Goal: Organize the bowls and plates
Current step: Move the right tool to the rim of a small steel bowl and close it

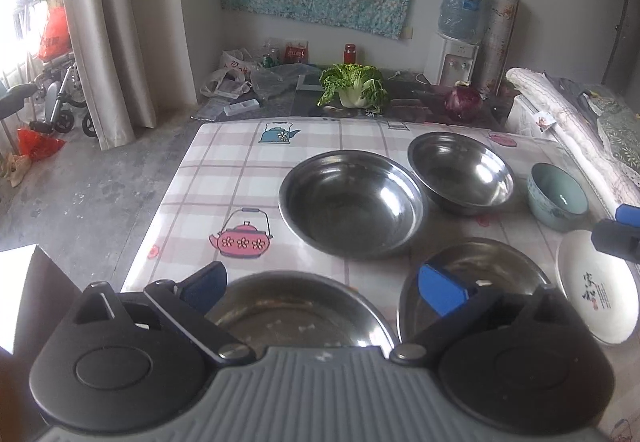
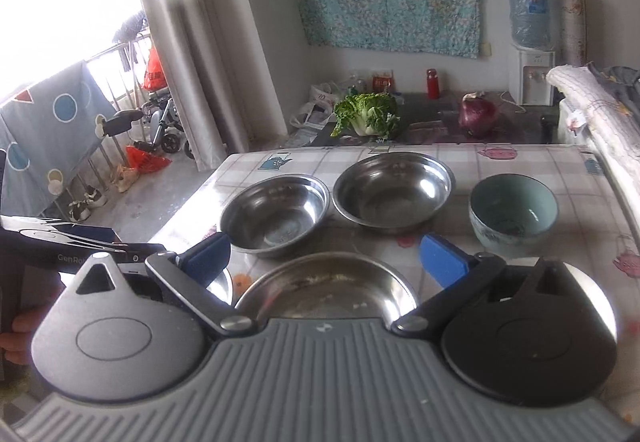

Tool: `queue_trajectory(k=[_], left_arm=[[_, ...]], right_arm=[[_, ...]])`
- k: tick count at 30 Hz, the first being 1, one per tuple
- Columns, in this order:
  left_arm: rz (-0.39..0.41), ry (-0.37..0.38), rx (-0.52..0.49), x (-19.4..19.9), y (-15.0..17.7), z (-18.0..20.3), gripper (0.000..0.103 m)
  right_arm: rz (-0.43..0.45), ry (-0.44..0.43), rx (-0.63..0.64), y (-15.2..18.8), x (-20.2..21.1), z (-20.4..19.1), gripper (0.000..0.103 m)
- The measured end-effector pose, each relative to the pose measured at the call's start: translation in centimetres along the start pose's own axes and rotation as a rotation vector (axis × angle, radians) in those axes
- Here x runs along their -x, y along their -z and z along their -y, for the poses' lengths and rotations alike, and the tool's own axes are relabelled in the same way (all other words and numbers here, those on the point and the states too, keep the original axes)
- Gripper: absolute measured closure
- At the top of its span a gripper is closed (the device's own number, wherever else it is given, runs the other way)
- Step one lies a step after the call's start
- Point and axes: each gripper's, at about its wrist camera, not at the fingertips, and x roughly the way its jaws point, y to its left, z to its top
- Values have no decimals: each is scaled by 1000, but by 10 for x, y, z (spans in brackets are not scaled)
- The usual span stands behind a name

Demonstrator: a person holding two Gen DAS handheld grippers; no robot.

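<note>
Several steel bowls sit on the checked tablecloth. In the left wrist view my left gripper is open and empty above a near steel bowl. Beyond it are a second near steel bowl, a large steel bowl and a far steel bowl. A teal ceramic bowl and a white plate lie at the right. In the right wrist view my right gripper is open and empty above a near steel bowl, with two steel bowls and the teal bowl beyond.
A dark counter behind the table holds a leafy cabbage, a red onion and plastic bags. A water dispenser stands at the back right. Bedding lies at the right edge. The floor drops away at the left.
</note>
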Motion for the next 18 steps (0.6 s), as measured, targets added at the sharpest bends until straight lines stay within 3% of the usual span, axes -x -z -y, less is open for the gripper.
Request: queue_trajectory(k=[3,6,8,12,13,14,18], left_arm=[[-27,-26,-1,-32,-18,-10,0],[-71,-35,-18,-66,-36,-16,3],[-94,-32,-30,-85,-44,-19,15],[-151,-51,-21,-126,-55,-26,32],[-165,-57,-11,-134,-57,-29,41],[-176,-58,-4,-141,-57,-31,49],[-214,-65,20,-159,-58,-38,64]], right_arm=[[-61,-18,-15,-20,-43,0,7],[-162,-50,-63,-34,-97,1,21],[-226,-62,-96,-38,-132,3,32],[-304,-65,-136,-39,-185,5,43],[-324,-66,-146,-37,-198,7,48],[-340,-63,-151,-36,-208,9,52],[-373,-46,-156,-34,-231,12,66]])
